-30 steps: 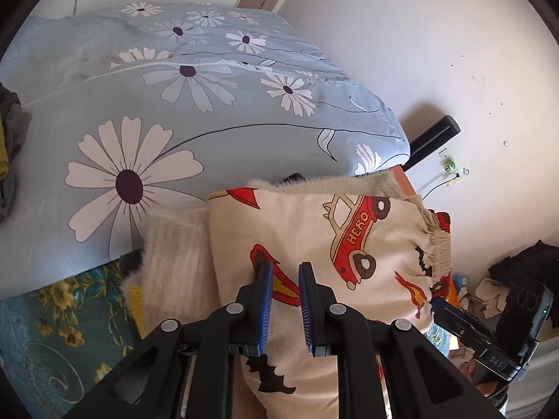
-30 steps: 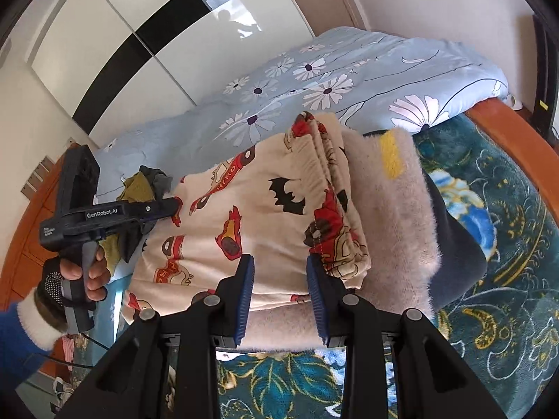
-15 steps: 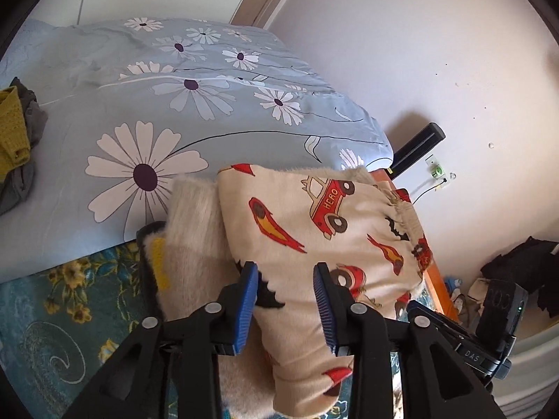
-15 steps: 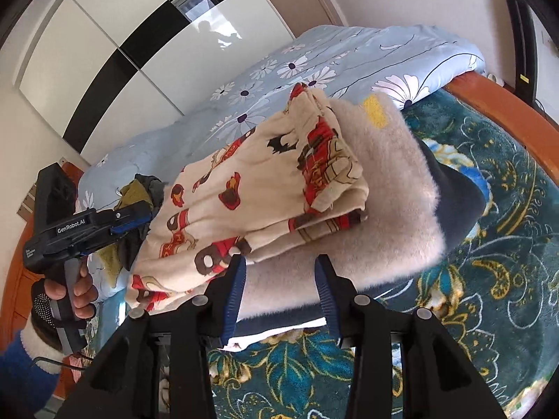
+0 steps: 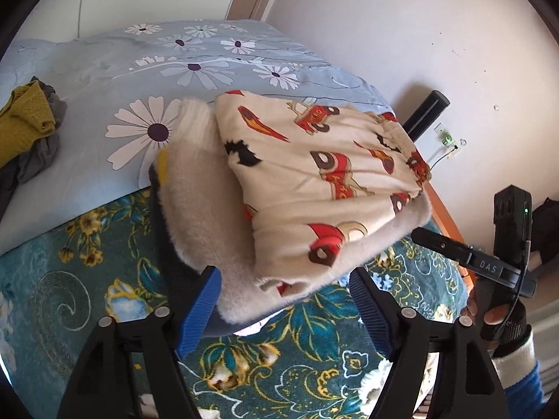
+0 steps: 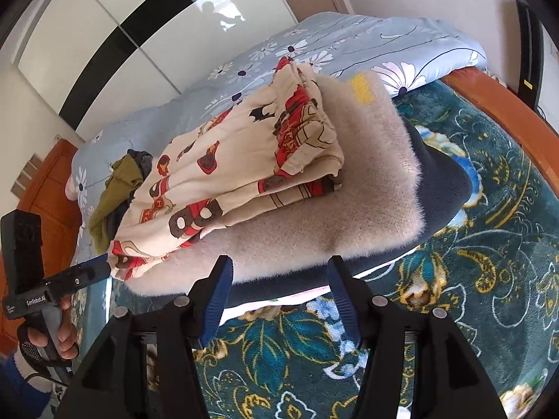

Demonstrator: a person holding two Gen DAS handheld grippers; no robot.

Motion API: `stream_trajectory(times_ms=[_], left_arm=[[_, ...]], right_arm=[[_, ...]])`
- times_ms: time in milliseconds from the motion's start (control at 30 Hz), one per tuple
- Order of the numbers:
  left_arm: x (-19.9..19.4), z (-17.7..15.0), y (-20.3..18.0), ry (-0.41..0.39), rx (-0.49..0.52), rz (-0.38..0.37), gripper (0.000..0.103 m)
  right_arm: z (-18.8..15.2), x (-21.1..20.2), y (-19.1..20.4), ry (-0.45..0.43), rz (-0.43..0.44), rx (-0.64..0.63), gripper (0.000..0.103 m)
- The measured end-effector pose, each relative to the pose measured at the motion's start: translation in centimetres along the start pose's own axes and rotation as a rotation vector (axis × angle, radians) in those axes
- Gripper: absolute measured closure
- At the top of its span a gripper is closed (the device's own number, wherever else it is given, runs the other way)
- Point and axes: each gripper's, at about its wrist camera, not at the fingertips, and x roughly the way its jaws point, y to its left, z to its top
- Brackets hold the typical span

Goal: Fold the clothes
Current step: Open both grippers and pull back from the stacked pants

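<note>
A folded cream garment printed with red cars and bats (image 5: 314, 181) (image 6: 244, 171) lies on top of a stack: a folded beige fluffy garment (image 5: 209, 209) (image 6: 349, 202) and a dark navy piece (image 6: 443, 181) under it. The stack sits on the teal floral blanket (image 5: 87, 296) (image 6: 489, 279). My left gripper (image 5: 284, 307) is open and empty, just short of the stack's near edge. My right gripper (image 6: 279, 296) is open and empty, just short of the stack's other side. Each gripper shows in the other's view, the right (image 5: 489, 265) and the left (image 6: 52, 289).
A pale blue daisy duvet (image 5: 139, 80) (image 6: 384, 45) lies behind the stack. A heap of mustard and grey clothes (image 5: 24, 129) (image 6: 118, 192) lies on it. The wooden bed edge (image 6: 506, 111) and a wall (image 5: 419, 35) bound the far side. Wardrobe doors (image 6: 139, 35) stand behind.
Both grippers have opened wide, let go of the printed garment and drawn back from the stack. The garment now rests on the fluffy one.
</note>
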Motion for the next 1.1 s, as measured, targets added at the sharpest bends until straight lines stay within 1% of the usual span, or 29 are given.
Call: stream_trajectory(times_ms=[33, 67, 133, 200, 267, 300, 333, 367, 533, 600, 800, 967, 1100], left_arm=[[0.3, -0.2, -0.3, -0.001, 0.005, 0.008, 0.017], [0.5, -0.4, -0.6, -0.004, 0.010, 0.016, 0.015], [1.0, -0.7, -1.0, -0.012, 0.014, 0.029, 0.005], [1.3, -0.8, -1.1, -0.016, 0.002, 0.038, 0.000], [1.7, -0.8, -1.1, -0.015, -0.016, 0.056, 0.000], [1.8, -0.9, -1.0, -0.016, -0.025, 0.066, 0.000], [1.9, -1.0, -1.1, -0.019, -0.030, 0.076, 0.000], [2.0, -1.2, -1.1, -0.019, -0.036, 0.086, 0.000], [2.8, -2.0, -1.2, -0.002, -0.084, 0.121, 0.000], [3.1, -2.3, -1.2, -0.003, -0.097, 0.148, 0.000], [4.7, -2.9, -0.7, 0.033, -0.152, 0.233, 0.000], [5.3, -3.2, -0.4, 0.040, -0.191, 0.248, 0.000], [5.2, -3.0, -0.5, 0.026, -0.185, 0.268, 0.000]], right_arm=[[0.0, 0.0, 0.0, 0.004, -0.005, -0.013, 0.038], [0.0, 0.1, -0.1, 0.012, -0.004, -0.024, 0.038], [0.1, 0.3, -0.2, 0.027, -0.009, -0.040, 0.037], [0.2, 0.5, -0.3, 0.040, -0.018, -0.051, 0.036], [0.2, 0.7, -0.4, 0.052, -0.020, -0.060, 0.035], [0.2, 0.9, -0.3, 0.056, -0.021, -0.065, 0.031], [0.2, 1.0, -0.3, 0.061, -0.021, -0.070, 0.023], [0.3, 1.2, -0.4, 0.066, -0.018, -0.074, 0.021], [0.3, 1.8, -0.2, 0.080, -0.019, -0.087, 0.021], [0.4, 2.0, -0.2, 0.085, -0.022, -0.091, 0.021], [0.5, 2.3, -0.4, 0.098, -0.022, -0.094, 0.021], [0.5, 2.6, -0.3, 0.102, -0.023, -0.105, 0.021], [0.5, 2.6, -0.2, 0.100, -0.030, -0.112, 0.019]])
